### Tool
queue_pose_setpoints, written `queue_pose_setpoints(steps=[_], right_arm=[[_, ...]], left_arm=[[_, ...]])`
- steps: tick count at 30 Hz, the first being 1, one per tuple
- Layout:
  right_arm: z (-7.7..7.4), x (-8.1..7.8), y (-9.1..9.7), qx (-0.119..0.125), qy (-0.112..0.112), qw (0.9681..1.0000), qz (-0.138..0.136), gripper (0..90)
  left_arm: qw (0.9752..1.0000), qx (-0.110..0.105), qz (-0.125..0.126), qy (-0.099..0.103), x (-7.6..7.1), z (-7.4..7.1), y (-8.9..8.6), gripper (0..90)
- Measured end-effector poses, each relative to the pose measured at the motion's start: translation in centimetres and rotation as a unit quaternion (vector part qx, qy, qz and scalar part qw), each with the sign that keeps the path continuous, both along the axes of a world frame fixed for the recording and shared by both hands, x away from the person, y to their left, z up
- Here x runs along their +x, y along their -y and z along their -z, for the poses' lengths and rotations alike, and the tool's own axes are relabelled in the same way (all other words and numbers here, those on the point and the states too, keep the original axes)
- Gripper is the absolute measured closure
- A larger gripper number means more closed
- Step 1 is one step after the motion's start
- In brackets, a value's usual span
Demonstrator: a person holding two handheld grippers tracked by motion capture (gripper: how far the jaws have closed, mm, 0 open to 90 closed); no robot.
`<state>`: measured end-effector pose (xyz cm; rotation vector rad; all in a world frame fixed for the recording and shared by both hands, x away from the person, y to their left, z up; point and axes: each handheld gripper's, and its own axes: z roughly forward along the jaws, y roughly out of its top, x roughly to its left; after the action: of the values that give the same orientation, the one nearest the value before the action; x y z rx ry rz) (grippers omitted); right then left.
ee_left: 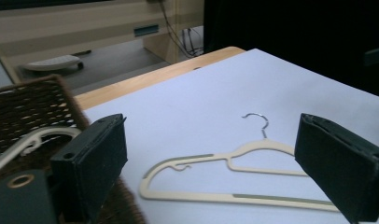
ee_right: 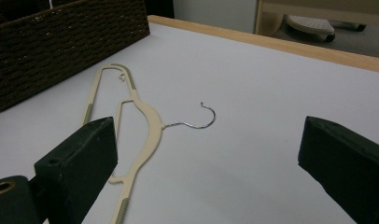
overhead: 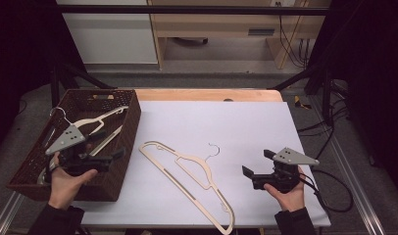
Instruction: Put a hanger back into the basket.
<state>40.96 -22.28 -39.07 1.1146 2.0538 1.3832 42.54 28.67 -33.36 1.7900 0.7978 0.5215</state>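
Right gripper [overhead: 256, 167]: jaws spread wide, holding nothing, hovering over the white table cover [overhead: 246, 122]. The cream hanger [overhead: 189, 174] lies flat just to its left, between the two grippers; its long axis runs diagonally from near the wicker basket [overhead: 131, 122] toward the person's edge, wire hook pointing away. Left gripper [overhead: 113, 155]: jaws also wide and empty, held above the basket's near corner. Judgement: the hook end is nearer the right gripper.
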Motion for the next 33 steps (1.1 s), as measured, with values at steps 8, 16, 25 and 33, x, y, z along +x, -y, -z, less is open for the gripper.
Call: queue_pose_setpoints(steps=[8,16,25,33], right_arm=[[0.5,0.0,-0.8,-0.008,-0.017,0.9998,-0.009,5.8],[1.0,0.1,-2.4,-0.026,-0.028,0.9989,-0.027,7.5],[2.4,0.0,-4.7,-0.061,-0.051,0.9960,-0.042,10.1],[4.7,0.0,-7.1,-0.102,-0.098,0.9870,-0.077,27.1]], left_arm=[[0.9993,0.004,0.036,-0.007,-0.9,1.4,3.1,8.8],[0.9963,0.036,0.072,-0.028,-0.9,4.2,6.5,8.8],[0.9938,0.049,0.083,-0.055,-0.5,6.6,7.9,8.2],[0.9929,0.058,0.081,-0.064,-0.1,7.6,8.2,7.3]])
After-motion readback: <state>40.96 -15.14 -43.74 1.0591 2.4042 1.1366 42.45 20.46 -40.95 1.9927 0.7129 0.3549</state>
